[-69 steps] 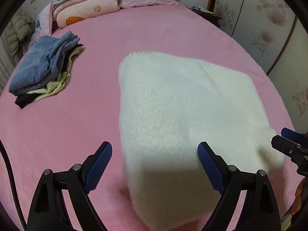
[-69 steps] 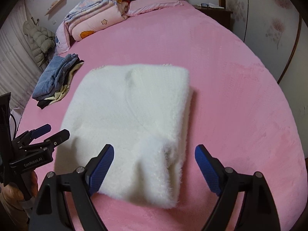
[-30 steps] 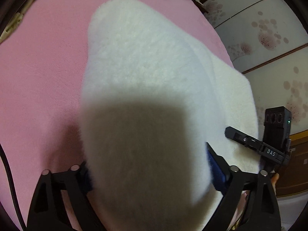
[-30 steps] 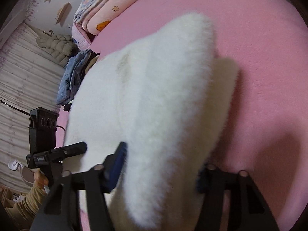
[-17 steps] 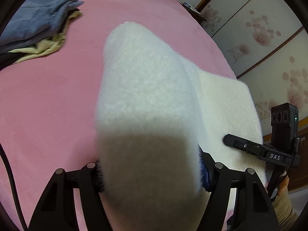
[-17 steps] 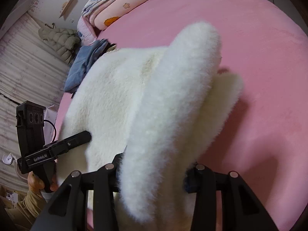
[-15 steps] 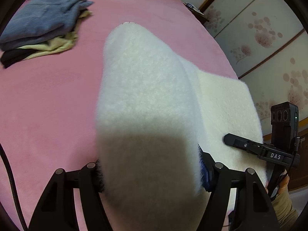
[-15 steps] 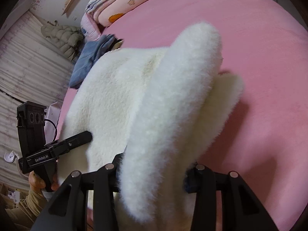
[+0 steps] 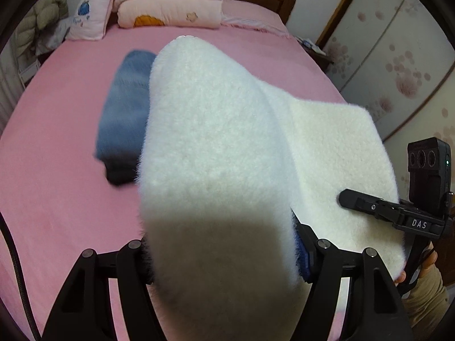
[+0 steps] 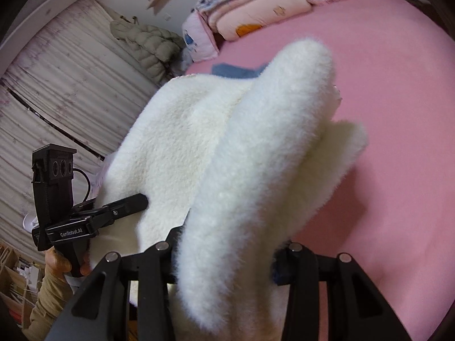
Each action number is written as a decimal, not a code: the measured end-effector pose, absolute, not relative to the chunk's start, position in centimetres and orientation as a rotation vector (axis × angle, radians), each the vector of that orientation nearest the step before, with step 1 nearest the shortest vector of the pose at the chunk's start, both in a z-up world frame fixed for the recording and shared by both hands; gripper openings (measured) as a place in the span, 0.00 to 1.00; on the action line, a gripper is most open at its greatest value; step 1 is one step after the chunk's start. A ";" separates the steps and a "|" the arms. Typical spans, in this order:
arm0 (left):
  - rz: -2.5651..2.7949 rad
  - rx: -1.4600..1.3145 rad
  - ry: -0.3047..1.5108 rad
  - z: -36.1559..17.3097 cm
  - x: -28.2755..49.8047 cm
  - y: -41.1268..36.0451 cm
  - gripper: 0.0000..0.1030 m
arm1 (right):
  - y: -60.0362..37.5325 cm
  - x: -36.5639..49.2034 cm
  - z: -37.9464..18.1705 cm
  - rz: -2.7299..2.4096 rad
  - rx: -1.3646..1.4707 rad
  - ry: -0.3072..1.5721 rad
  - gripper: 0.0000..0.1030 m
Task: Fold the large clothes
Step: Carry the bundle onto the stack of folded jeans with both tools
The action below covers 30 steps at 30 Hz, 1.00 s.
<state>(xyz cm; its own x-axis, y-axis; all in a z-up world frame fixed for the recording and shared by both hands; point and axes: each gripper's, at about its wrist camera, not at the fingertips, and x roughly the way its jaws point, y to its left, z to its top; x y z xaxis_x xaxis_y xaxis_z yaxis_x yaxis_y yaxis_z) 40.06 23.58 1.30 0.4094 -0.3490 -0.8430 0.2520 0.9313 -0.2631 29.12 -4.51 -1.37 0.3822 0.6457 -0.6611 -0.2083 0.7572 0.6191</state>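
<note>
A folded white fleece garment (image 9: 216, 147) is held up off the pink bed (image 9: 57, 170) by both grippers. My left gripper (image 9: 221, 253) is shut on its left near edge, the fleece bulging out between the jaws. My right gripper (image 10: 227, 258) is shut on its right near edge (image 10: 256, 170). The right gripper also shows at the right of the left wrist view (image 9: 392, 213), and the left gripper shows at the left of the right wrist view (image 10: 99, 218). The fingertips are hidden in the fleece.
A stack of folded clothes with blue jeans (image 9: 125, 113) on top lies on the bed behind the fleece, also in the right wrist view (image 10: 236, 71). Folded quilts and pillows (image 9: 170, 8) lie at the headboard. A wardrobe (image 9: 398, 56) stands at the right, a puffer jacket (image 10: 148, 42) hangs at the left.
Both grippers closed on the fleece's near edge and lifted it off the bed. They have since carried it to the left, so it now overlaps the jeans stack in view.
</note>
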 end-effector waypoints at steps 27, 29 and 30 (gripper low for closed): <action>-0.248 -0.114 1.037 -13.1 68.6 34.6 1.00 | 5.9 57.8 -13.5 0.406 0.429 0.975 0.73; -0.211 -0.067 1.015 -13.0 68.2 34.2 1.00 | 5.6 57.6 -13.0 0.392 0.414 0.984 0.74; -0.190 -0.042 1.003 -12.8 68.0 34.0 1.00 | 5.5 57.4 -12.4 0.384 0.392 0.987 0.74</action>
<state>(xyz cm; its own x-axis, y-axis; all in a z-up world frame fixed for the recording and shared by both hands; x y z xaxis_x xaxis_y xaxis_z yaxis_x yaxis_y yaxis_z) 67.99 33.97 -12.78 0.5224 -0.1778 -0.8340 0.1391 0.9827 -0.1224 57.42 5.54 -12.43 0.4965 0.4810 -0.7226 -0.1336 0.8649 0.4839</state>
